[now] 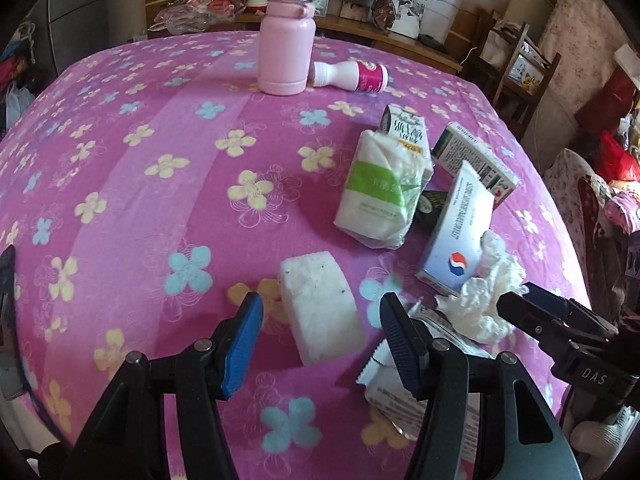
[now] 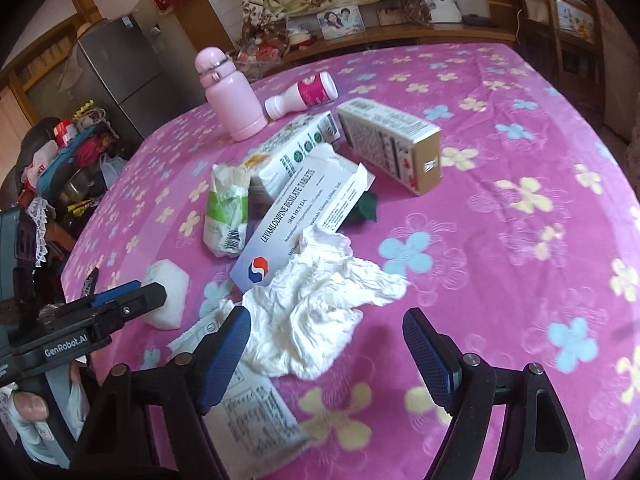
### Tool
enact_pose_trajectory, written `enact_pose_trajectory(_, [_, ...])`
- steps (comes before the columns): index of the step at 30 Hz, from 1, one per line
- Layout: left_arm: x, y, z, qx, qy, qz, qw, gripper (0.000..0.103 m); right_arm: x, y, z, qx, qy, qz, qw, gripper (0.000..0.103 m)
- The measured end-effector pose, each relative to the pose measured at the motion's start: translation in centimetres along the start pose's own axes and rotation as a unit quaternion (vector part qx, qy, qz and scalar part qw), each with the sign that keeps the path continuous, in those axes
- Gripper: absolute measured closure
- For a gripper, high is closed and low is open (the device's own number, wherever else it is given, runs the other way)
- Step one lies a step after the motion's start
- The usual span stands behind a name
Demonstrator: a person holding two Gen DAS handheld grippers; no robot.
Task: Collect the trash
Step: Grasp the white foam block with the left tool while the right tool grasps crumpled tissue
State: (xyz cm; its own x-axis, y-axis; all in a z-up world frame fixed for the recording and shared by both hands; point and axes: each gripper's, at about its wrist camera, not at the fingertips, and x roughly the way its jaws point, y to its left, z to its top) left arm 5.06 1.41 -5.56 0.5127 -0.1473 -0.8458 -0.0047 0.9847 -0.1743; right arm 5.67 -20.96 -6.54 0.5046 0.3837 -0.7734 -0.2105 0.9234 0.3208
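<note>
- Two hand-held grippers hover over a tabletop [image 1: 120, 184] draped in a pink flowered cloth, both angled down at a scatter of trash.
- Left hand-held gripper [image 1: 322, 334]: jaws partly open and empty, a white foam block [image 1: 320, 306] lying on the cloth between the blue pads without touching either.
- Right hand-held gripper [image 2: 326, 350]: jaws spread wide and holding nothing, a crumpled white tissue [image 2: 320, 304] lying just ahead, its near edge beside the left pad.
- A flat printed wrapper [image 2: 248, 404] lies under the tissue's edge and runs toward the left gripper.
- Behind the tissue, a white tablet box [image 2: 296, 216] with a red-and-blue logo leans among other cartons; a green-and-white soft pack [image 2: 226, 212] lies beside it, and a gold-ended carton [image 2: 396, 144] rests farther back.
- A dark green scrap [image 2: 362, 208] shows beside the tablet box, possibly more packaging.
- A pink flask [image 1: 286, 36] stands upright at the far side, a small white bottle with a magenta label [image 1: 352, 76] on its side next to it.
</note>
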Motion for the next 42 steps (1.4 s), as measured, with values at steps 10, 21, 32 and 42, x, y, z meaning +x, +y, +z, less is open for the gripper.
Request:
enact_pose_trajectory(10, [0.6, 0.9, -0.2, -0.011, 0.0, -0.019, 0.9997, 0.071, 0.8, 0.5, -0.4, -0.03, -0.002, -0.007, 1.0, 0.079])
enact_pose_trajectory(21, [-3.5, -3.1, 0.3, 0.023, -0.039, -0.046, 0.9979, 0.071, -5.2, -1.3, -0.7, -0.019, -0.051, -0.01, 0.998, 0.08])
enact_pose_trajectory(32, [-4.6, -8.5, -0.3, 0.069, -0.047, -0.049, 0.9953, 0.071, -9.2, -3.6, -1.7, -0.004, -0.079, -0.03, 0.996, 0.08])
enact_pose_trajectory(42, [-5.0, -12.5, -0.8, 0.101, -0.051, -0.056, 0.9919, 0.071, -11.8, -5.9, -2.4, 0.013, -0.096, -0.048, 0.994, 0.08])
